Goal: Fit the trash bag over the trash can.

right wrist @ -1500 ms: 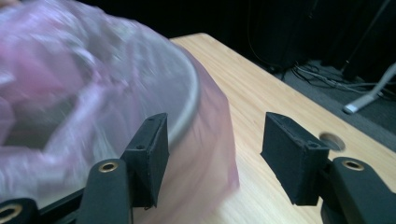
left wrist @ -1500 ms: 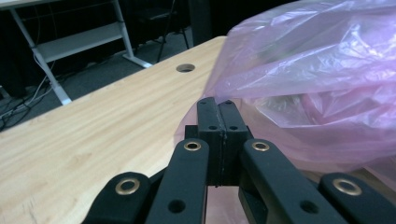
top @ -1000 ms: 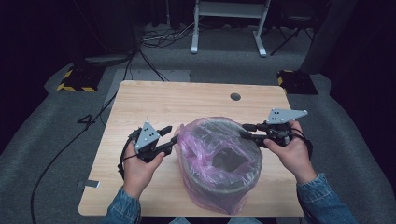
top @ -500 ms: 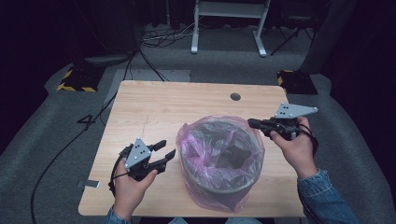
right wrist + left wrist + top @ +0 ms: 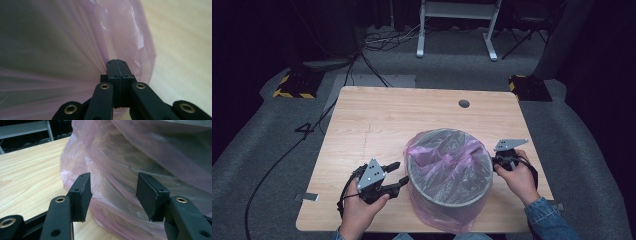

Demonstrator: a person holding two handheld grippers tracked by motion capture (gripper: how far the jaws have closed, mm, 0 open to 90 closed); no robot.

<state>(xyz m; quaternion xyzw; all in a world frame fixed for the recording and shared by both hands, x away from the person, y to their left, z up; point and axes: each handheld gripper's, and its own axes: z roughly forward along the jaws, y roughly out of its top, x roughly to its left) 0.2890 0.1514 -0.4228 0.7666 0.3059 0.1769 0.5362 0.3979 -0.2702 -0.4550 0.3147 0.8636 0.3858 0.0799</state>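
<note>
Since a second ago both hands have dropped from the bin's rim to its sides. The right gripper [image 5: 495,161] is clenched on the pink bag [image 5: 75,50] low on the bin's [image 5: 449,197] right flank. The left gripper [image 5: 113,195] has just been opening; its spread jaws face the bag's film without pressing it. The bin stands on the table's [image 5: 377,125] near half.

In the high view the bin [image 5: 449,172] is hiding the fingertips of the right hand-held gripper [image 5: 495,161], and the bottom edge is cutting off the sleeve [image 5: 548,220]. The bag [image 5: 140,157] is running past the top and right edges of the left gripper view. In the right gripper view the bag is lying blurred, so its folds are staying unreadable, and whether a pinch of film is sitting between the closed jaws is not showing.
</note>
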